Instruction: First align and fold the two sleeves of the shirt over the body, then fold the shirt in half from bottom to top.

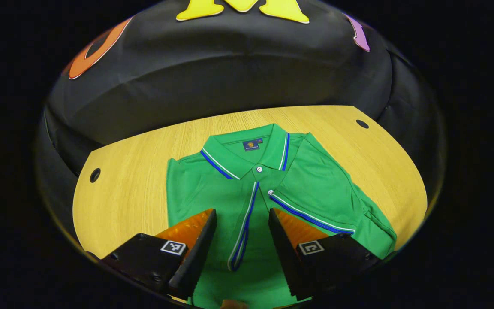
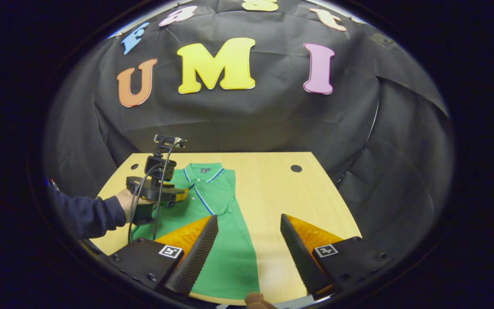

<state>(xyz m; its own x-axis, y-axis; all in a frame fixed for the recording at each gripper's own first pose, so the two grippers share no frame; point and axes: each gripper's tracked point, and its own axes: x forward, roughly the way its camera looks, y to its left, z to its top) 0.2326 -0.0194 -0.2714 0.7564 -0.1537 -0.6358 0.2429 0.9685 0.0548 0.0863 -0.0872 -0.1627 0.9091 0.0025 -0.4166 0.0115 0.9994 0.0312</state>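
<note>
Both of my left gripper's (image 1: 242, 240) fingers sit apart at the bottom of the left gripper view, holding nothing, hovering over the middle of the green short-sleeved polo shirt with blue-and-white trimmed collar (image 1: 247, 193). That shirt lies face up on the light wooden table (image 1: 122, 189), collar away from me, buttoned placket running between my fingers. One sleeve (image 1: 315, 206) already lies folded across the chest, its striped cuff slanting near the placket; the opposite side shows a straight vertical edge, so I judge that sleeve is tucked in as well, though I cannot see it clearly.

From the right gripper view, my right gripper (image 2: 249, 253) is also spread wide and empty, hanging above the shirt's edge and bare table beside it. Farther off I see the left gripper held over the shirt's chest by a hand (image 2: 126, 201) in a dark blue sleeve (image 2: 86, 214).

I read the sleeve stage as done or nearly so, with the bottom-to-top fold next. To do it well, I would bring both grippers down to the hem, one at each lower corner, pinch through all the layers so the folded sleeves do not slip, lift together, and carry the hem level towards the collar. Uneven lift would skew the fold; the hem itself lies below my view, so I must find it first.
</note>
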